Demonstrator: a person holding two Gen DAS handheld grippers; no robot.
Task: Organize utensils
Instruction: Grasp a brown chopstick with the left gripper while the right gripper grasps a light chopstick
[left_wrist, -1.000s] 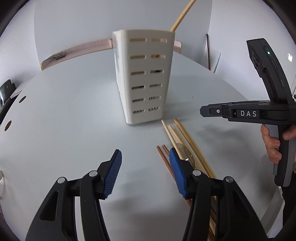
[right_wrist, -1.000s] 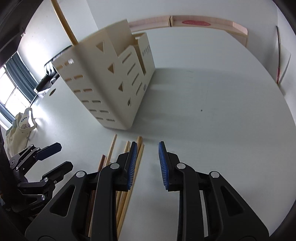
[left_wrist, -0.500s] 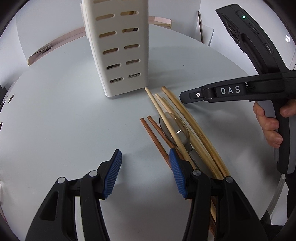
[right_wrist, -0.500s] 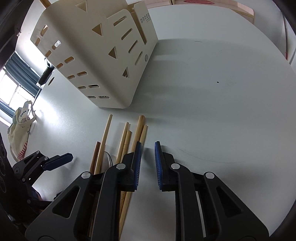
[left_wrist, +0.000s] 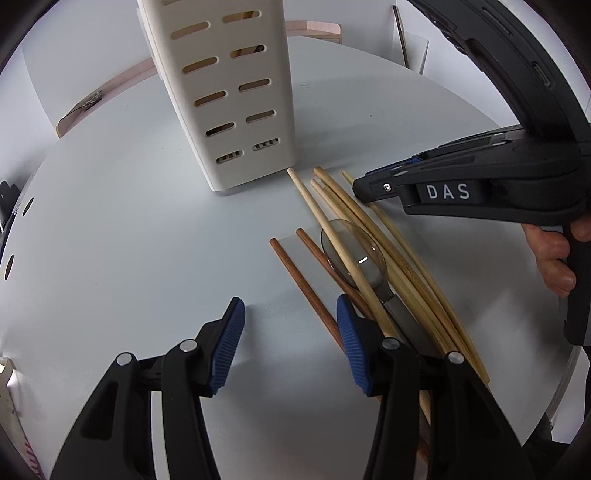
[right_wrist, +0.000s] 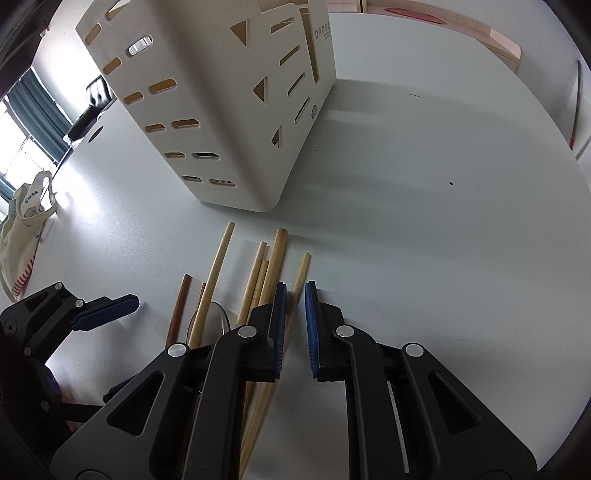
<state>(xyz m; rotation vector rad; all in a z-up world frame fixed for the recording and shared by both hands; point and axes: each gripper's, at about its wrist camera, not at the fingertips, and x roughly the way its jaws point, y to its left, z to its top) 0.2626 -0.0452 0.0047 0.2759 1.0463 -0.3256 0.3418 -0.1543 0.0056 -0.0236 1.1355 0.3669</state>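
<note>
A cream slotted utensil holder (left_wrist: 236, 92) (right_wrist: 221, 110) stands upright on the white table (right_wrist: 443, 221). In front of it lie several light chopsticks (left_wrist: 388, 251) (right_wrist: 269, 266), two dark chopsticks (left_wrist: 295, 273) (right_wrist: 181, 299) and a metal spoon (left_wrist: 358, 254) (right_wrist: 210, 321), partly under one light stick. My right gripper (right_wrist: 295, 291) (left_wrist: 360, 184) points steeply down, its jaws drawn in on the thin rightmost light chopstick (right_wrist: 302, 269), which still lies on the table. My left gripper (left_wrist: 290, 306) hovers open at the pile's left edge, holding nothing.
A person's hand (left_wrist: 554, 258) holds the right gripper's handle. A wooden rail (left_wrist: 314, 27) runs along the table's back. The table's edge (left_wrist: 565, 369) curves close on the right. A cloth tote bag (right_wrist: 26, 210) hangs off to the left.
Both grippers have sunk and tipped down toward the chopstick pile. The right jaws have narrowed from a wide gap to a slim one around the thin chopstick. The left jaws stay apart.
</note>
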